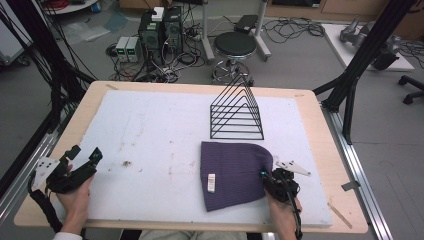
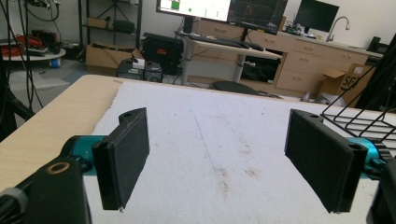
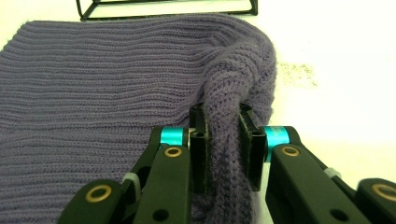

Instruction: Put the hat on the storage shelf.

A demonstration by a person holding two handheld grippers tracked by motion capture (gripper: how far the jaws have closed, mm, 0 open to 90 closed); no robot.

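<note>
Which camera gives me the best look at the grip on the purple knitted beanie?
The right gripper view: the right gripper is shut on a pinched fold at the edge of the purple knitted beanie, seen close up. The high view shows the whole beanie lying flat on the white mat, the grip itself tiny. The left gripper view shows mat and open pads.

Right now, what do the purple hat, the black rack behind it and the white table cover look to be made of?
Purple hat: ribbed knit yarn, matte and soft; it bunches into a fold where the right gripper pinches it. Black rack: thin wire, probably coated metal, going by its rigid straight rods. White table cover: looks like felt or foam sheet, matte, slightly fuzzy, with brownish stains; which one I cannot say.
</note>
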